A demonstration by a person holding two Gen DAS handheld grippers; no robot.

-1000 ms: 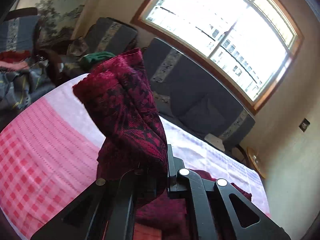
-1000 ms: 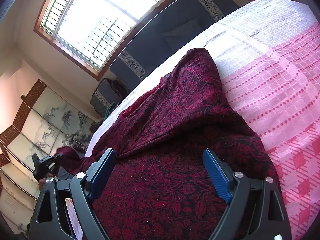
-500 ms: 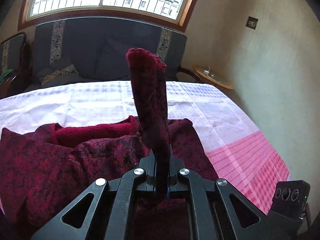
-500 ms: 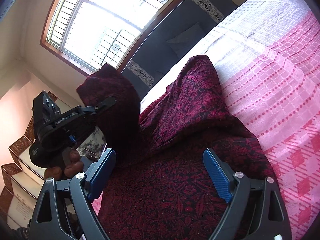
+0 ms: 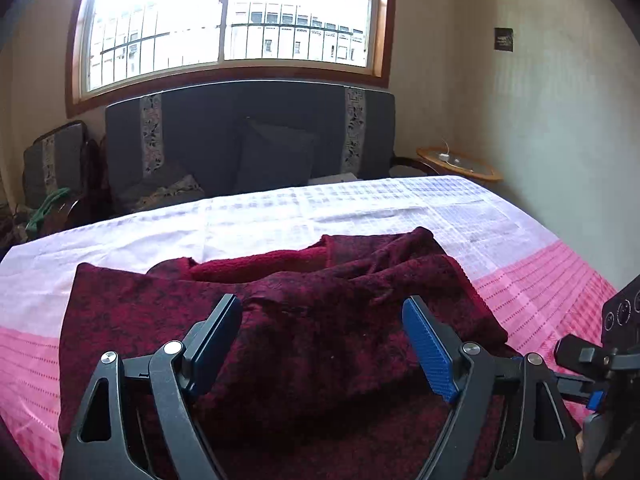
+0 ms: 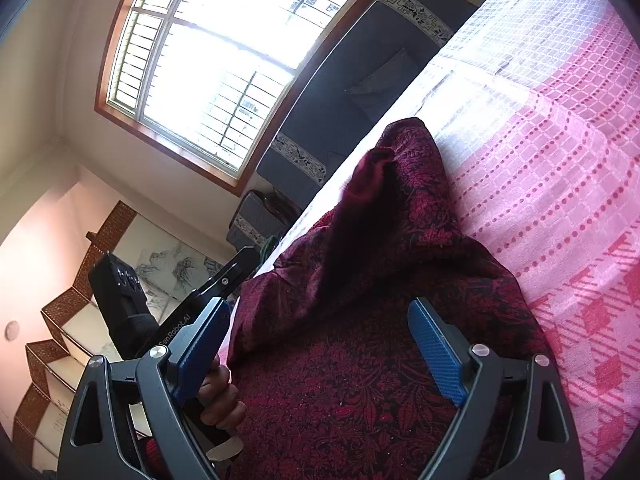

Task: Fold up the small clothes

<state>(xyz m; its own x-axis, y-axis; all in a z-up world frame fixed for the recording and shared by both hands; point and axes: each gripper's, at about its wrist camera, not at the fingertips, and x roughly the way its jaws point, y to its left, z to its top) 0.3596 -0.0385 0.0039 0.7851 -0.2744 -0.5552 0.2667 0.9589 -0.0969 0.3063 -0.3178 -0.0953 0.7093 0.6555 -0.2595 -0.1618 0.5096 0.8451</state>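
We hold both pairs of fingers over the dark red garment [image 5: 304, 320] lying crumpled across the bed [image 5: 280, 216], the left gripper [image 5: 322, 336] opening empty, the right gripper [image 6: 320, 344] spread wide, gripping nothing.

White lettering reading "GenRobot.AI" runs along the black arm of the left gripper [image 6: 224, 280]; nothing else is legible.
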